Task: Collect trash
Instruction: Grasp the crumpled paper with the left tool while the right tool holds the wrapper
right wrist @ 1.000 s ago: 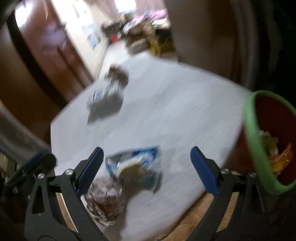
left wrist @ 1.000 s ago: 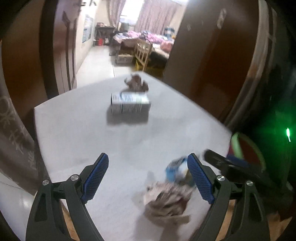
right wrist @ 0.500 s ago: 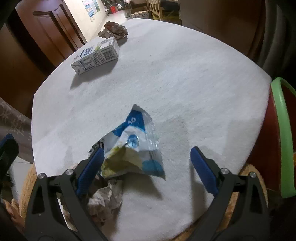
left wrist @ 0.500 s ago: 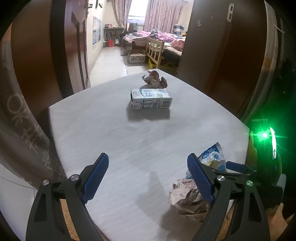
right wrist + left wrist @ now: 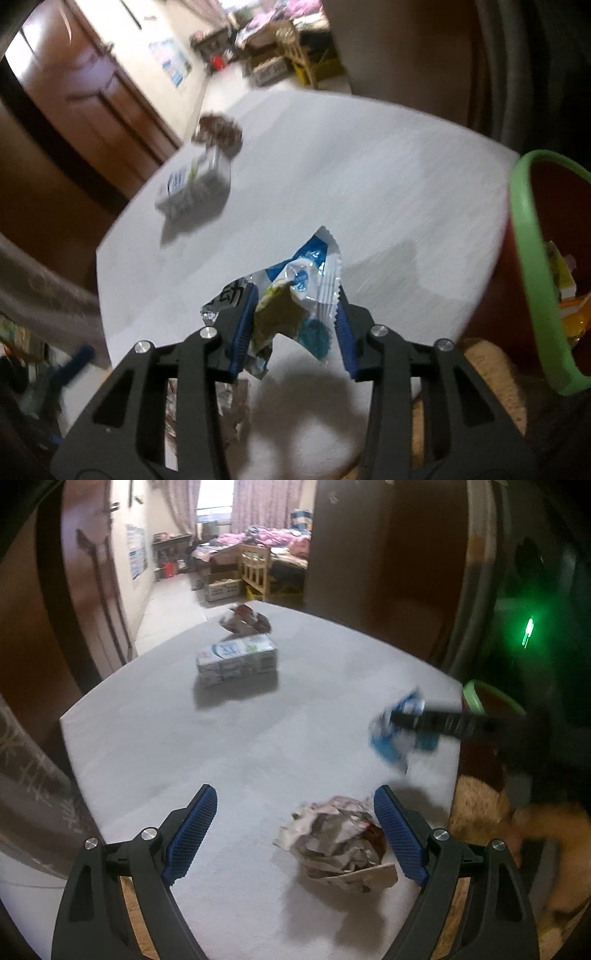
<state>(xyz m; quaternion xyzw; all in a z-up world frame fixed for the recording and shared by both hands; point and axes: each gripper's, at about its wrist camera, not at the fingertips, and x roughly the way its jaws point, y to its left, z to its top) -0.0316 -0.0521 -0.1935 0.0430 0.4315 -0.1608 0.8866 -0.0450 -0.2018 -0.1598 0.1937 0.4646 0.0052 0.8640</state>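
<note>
My right gripper point(image 5: 293, 314) is shut on a blue and white snack wrapper point(image 5: 295, 291) and holds it above the white table point(image 5: 369, 166). The wrapper point(image 5: 391, 734) and right gripper also show in the left wrist view. My left gripper point(image 5: 295, 830) is open, low over the table, with a crumpled paper ball point(image 5: 336, 842) just inside its right finger. A milk carton point(image 5: 236, 659) lies on its side farther back, with another crumpled paper point(image 5: 245, 620) behind it. A red bin with a green rim point(image 5: 535, 258), holding some trash, stands at the table's right edge.
The table's near edge rests on a woven base point(image 5: 491, 373). Brown wooden doors point(image 5: 92, 590) stand to the left and a dark cabinet point(image 5: 369, 554) to the right. A doorway behind opens onto a room with a bed.
My right gripper has shut on the snack wrapper and lifted it off the table toward the bin side. My left gripper has shifted so the near paper ball lies between its fingers.
</note>
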